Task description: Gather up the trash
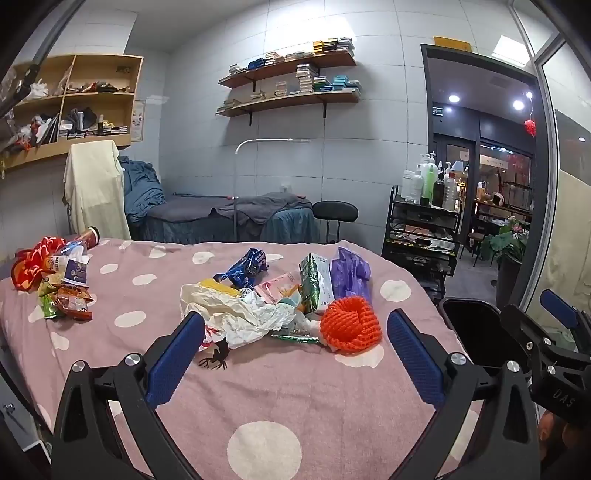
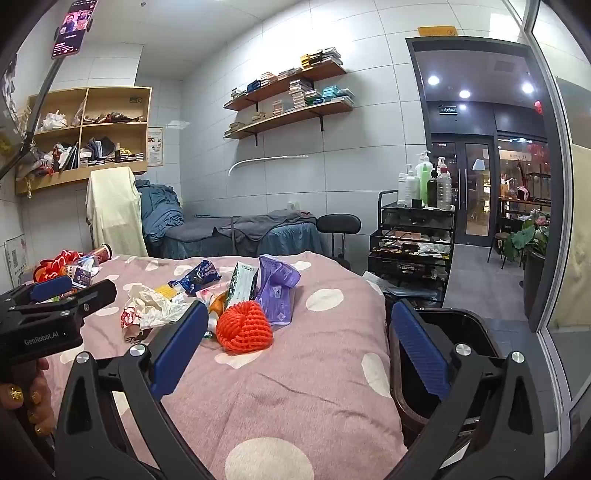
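Note:
A heap of trash lies mid-bed on the pink dotted cover (image 1: 295, 398): an orange foam net (image 1: 351, 325) (image 2: 245, 330), crumpled white paper (image 1: 236, 310) (image 2: 155, 306), a blue wrapper (image 1: 247, 267), a green-white packet (image 1: 314, 280) and a purple bag (image 1: 351, 273) (image 2: 277, 291). A second pile of snack wrappers (image 1: 66, 291) lies at the far left. A black bin (image 1: 476, 332) (image 2: 443, 350) stands off the bed's right edge. My left gripper (image 1: 295, 317) (image 2: 92, 284) is open just short of the heap, holding nothing. My right gripper (image 2: 300, 310) (image 1: 535, 314) is open and empty between net and bin.
A black trolley (image 1: 424, 229) with bottles stands past the bed's right side, a black stool (image 1: 334, 212) and a massage bed (image 1: 229, 218) behind. A glass wall and doorway are on the right. A phone (image 2: 72, 27) hangs on a stand at upper left.

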`<state>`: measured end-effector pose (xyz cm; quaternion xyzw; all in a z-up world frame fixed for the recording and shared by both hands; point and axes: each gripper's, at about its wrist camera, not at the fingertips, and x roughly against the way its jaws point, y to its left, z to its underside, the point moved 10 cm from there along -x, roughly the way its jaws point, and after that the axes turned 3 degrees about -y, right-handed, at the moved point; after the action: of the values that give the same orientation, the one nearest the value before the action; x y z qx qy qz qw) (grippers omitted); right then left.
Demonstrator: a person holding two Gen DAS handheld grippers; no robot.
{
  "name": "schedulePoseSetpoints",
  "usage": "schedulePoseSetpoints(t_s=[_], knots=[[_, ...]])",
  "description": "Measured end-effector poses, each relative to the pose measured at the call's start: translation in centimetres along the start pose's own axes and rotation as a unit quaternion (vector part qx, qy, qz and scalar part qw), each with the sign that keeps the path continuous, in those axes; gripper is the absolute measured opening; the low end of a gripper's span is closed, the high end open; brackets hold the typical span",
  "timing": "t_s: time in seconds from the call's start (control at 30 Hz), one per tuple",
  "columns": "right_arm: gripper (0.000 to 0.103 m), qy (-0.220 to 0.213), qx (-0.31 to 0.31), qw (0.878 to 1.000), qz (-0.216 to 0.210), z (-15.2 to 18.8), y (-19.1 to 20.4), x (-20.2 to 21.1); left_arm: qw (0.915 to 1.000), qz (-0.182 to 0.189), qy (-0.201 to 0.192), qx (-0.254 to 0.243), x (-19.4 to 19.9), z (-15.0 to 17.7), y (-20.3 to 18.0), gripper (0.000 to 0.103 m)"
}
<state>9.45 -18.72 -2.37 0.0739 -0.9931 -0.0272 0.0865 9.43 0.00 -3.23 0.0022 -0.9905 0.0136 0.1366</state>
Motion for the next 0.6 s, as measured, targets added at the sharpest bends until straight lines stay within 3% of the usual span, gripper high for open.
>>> schedulePoseSetpoints(t_s=[0.6], knots=[[0.099,0.005,0.001,1.0,0.0,0.31,0.2,-0.04,1.0,-0.004,0.003,-0.001,0.15,-0.09,0.71,0.098]])
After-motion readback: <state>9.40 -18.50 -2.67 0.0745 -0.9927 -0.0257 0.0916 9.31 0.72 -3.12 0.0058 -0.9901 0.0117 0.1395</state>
